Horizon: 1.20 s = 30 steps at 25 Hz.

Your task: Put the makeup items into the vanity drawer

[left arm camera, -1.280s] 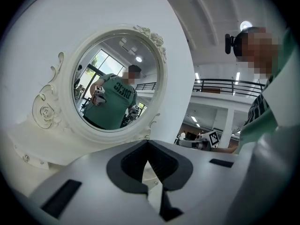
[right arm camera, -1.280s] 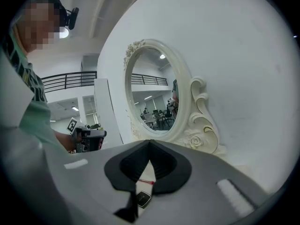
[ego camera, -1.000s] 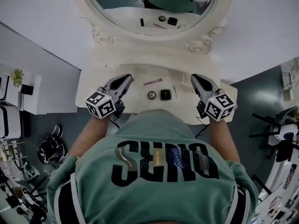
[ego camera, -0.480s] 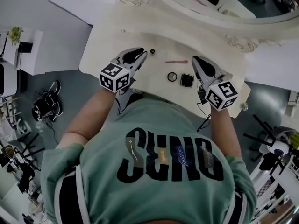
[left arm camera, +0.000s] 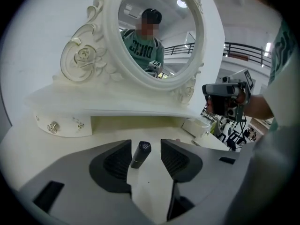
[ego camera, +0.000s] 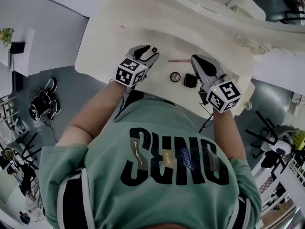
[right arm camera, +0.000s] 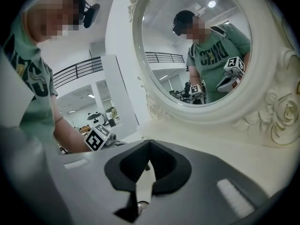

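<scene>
On vanity [ego camera: 100, 42], left claw [left arm camera: 146, 146] just spread astride half-hidden tube [left arm camera: 140, 154]; right claw [right arm camera: 149, 146] closed

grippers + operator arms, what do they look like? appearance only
Left gripper and right gripper: grey tapered shells, dark ribbed pads, each with a white cube of black square markers. Black cable under the right gripper. Forearms bare; green short-sleeved T-shirt.
</scene>
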Motion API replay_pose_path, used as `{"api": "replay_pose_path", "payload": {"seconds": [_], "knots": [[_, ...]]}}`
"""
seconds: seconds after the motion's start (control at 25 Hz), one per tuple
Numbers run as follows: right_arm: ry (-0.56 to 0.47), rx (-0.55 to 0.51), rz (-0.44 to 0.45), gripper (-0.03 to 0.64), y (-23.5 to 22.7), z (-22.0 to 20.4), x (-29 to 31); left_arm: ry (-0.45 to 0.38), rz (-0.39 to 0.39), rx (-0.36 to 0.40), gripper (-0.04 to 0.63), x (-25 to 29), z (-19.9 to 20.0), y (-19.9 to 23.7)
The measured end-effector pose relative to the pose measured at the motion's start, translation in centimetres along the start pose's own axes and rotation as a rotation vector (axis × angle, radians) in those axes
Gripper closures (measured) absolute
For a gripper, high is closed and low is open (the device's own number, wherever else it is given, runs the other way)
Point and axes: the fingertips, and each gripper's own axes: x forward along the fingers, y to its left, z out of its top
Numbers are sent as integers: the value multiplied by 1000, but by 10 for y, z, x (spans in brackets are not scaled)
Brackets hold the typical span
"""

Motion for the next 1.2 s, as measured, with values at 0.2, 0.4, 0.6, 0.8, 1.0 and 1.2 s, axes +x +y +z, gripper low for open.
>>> {"api": "replay_pose_path", "payload": {"seconds": [0.2,0.4,0.6,0.8,1.0,1.2], "knots": [[7,14,-20,607,-10,-6,-4,56,57,-3,413,18,-10,10],[-3,17,-41,607,-11,-7,-16,65,99,32,495,26,-9,13],[-43,7,-88,607,-11,8,-49,6,43,152,497,5,45,-21],[-104,-28,-154,607,-12,42,-104,-69,5,295,495,-42,128,-70],[-164,-66,-206,607,-13,79,-158,-121,-34,338,495,-81,182,-110],[-220,-91,-216,607,-12,106,-188,-170,-43,351,495,-105,211,-134]]}}
